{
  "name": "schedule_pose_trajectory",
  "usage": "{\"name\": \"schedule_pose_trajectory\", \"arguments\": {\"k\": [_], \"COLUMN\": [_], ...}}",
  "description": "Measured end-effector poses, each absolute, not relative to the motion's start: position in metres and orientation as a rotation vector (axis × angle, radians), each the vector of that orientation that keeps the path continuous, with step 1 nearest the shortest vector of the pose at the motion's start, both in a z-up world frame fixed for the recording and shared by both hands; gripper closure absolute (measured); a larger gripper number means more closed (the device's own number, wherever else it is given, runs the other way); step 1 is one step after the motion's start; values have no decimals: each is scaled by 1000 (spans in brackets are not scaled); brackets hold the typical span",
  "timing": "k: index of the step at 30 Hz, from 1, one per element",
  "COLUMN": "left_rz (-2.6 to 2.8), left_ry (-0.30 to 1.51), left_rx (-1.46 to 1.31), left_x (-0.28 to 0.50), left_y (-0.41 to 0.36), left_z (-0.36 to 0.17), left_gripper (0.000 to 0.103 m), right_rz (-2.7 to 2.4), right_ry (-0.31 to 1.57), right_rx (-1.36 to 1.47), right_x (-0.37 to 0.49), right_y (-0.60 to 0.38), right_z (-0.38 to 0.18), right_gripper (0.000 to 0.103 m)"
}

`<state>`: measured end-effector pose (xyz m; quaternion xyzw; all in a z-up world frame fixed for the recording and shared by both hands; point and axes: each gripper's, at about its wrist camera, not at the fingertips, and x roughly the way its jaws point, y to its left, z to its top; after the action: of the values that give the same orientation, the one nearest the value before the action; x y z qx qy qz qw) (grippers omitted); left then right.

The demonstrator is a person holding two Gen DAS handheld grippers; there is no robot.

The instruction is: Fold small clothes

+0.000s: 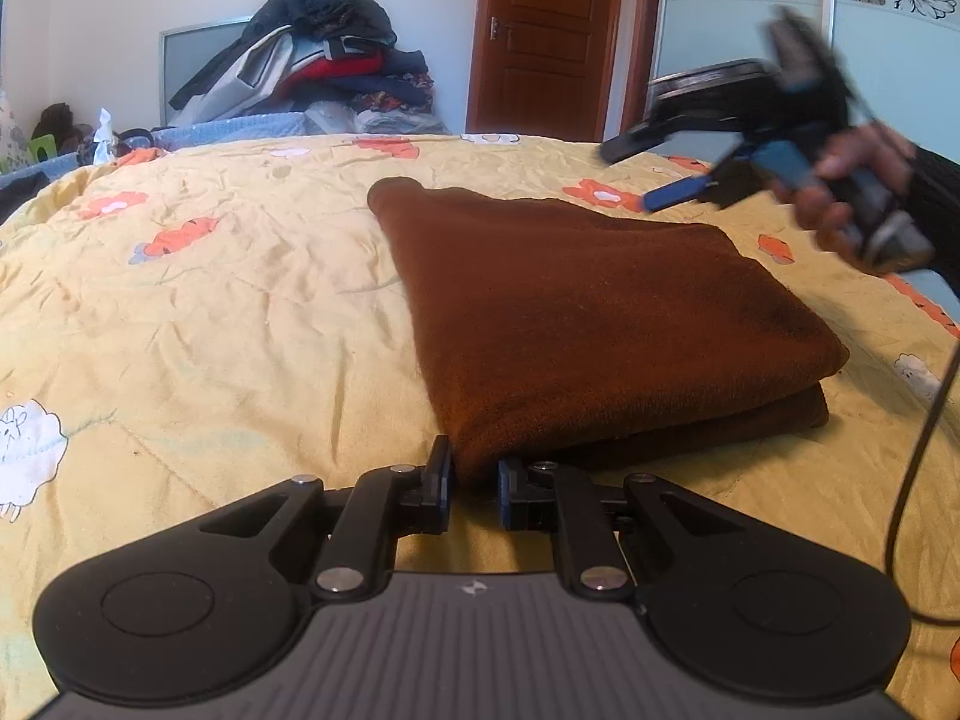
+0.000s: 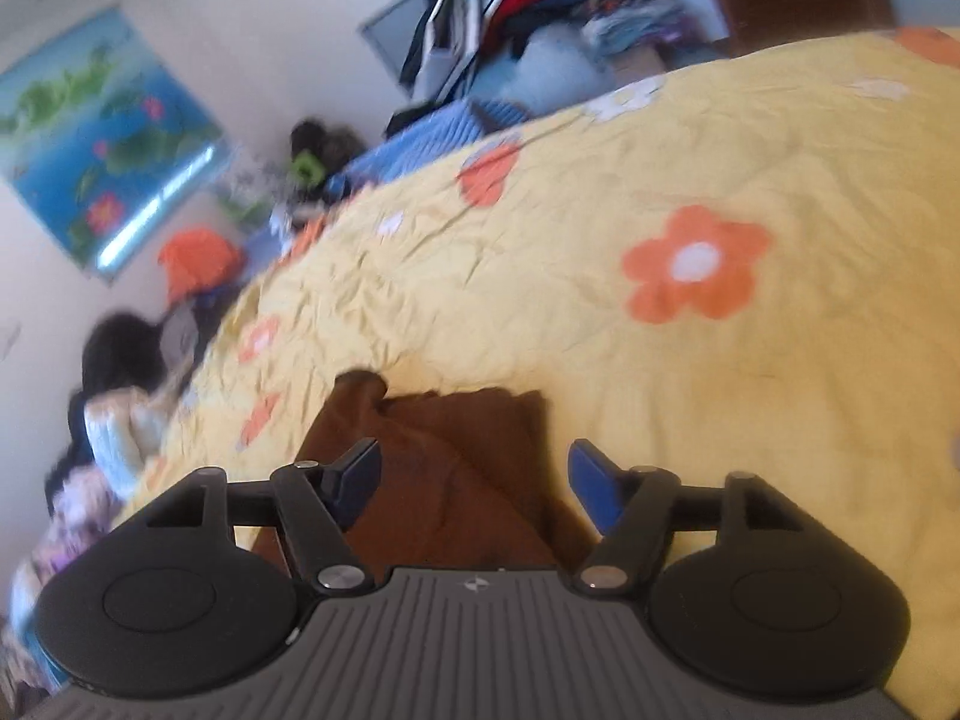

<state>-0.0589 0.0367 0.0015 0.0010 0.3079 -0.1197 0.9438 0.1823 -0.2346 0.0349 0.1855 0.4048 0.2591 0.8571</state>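
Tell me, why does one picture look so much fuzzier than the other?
Right wrist view: smeared throughout, the yellow quilt and wall poster soft, likely from motion. Left wrist view: crisp on the brown folded cloth; only the right gripper is streaked. Both bend straight lines, fisheye-style.

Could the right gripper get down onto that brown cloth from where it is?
Probably yes: the right gripper hangs open above the brown cloth, nothing between; the left gripper pinches only the near corner.

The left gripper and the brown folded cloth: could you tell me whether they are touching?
Touching. The left wrist view shows the left gripper with its jaws nearly shut, pinching the near corner of the brown folded cloth on the yellow bedspread.
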Motion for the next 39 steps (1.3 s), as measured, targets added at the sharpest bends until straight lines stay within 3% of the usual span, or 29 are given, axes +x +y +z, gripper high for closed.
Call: {"name": "schedule_pose_trajectory", "arguments": {"k": [2, 3, 4, 5, 6, 11, 13, 14, 15, 19, 25, 28, 29, 30, 31, 35, 36, 39], "left_rz": [-242, -240, -239, -239, -240, -251, -253, -254, -254, -254, -252, -250, -250, -250, -250, -247, -247, -245], "left_ry": [628, 628, 628, 628, 628, 631, 632, 632, 632, 632, 632, 631, 631, 631, 631, 630, 630, 630], "left_rx": [2, 2, 2, 1, 0, -23, -29, -32, -34, -34, -31, -31, -30, -29, -29, -29, -29, -25], "left_x": [-59, -59, -59, -59, -59, -57, -57, -57, -57, -56, -57, -57, -58, -58, -58, -58, -58, -58], "left_y": [37, 36, 37, 37, 37, 39, 40, 41, 41, 41, 39, 39, 39, 39, 39, 38, 39, 38], "left_z": [2, 2, 1, 1, 1, 1, 0, 0, 0, 0, -1, 0, 0, 0, 0, 0, 0, 0], "left_gripper": [89, 89, 89, 89, 89, 88, 88, 88, 88, 88, 88, 88, 88, 88, 88, 88, 88, 88], "right_rz": [564, 558, 557, 560, 577, 566, 554, 522, 478, 577, 767, 755, 721, 696, 683, 701, 700, 691], "right_ry": [937, 979, 998, 972, 999, 973, 968, 970, 951, 827, 987, 942, 968, 1000, 1012, 870, 832, 794], "right_rx": [299, 247, 203, 154, 156, 194, 139, 136, 158, 233, 110, 150, 212, 247, 259, 324, 344, 397], "right_x": [200, 207, 212, 214, 218, 226, 222, 223, 223, 213, 231, 247, 253, 256, 253, 194, 174, 114], "right_y": [-206, -195, -185, -179, -177, -188, -184, -186, -189, -170, -67, -65, -72, -78, -84, -141, -161, -216], "right_z": [22, 12, 5, 5, 7, 0, 6, 11, 19, 52, 22, 3, 3, 6, 11, 51, 60, 71], "right_gripper": [25, 29, 39, 76, 77, 79, 65, 48, 46, 47, 51, 66, 78, 79, 77, 28, 22, 23]}}
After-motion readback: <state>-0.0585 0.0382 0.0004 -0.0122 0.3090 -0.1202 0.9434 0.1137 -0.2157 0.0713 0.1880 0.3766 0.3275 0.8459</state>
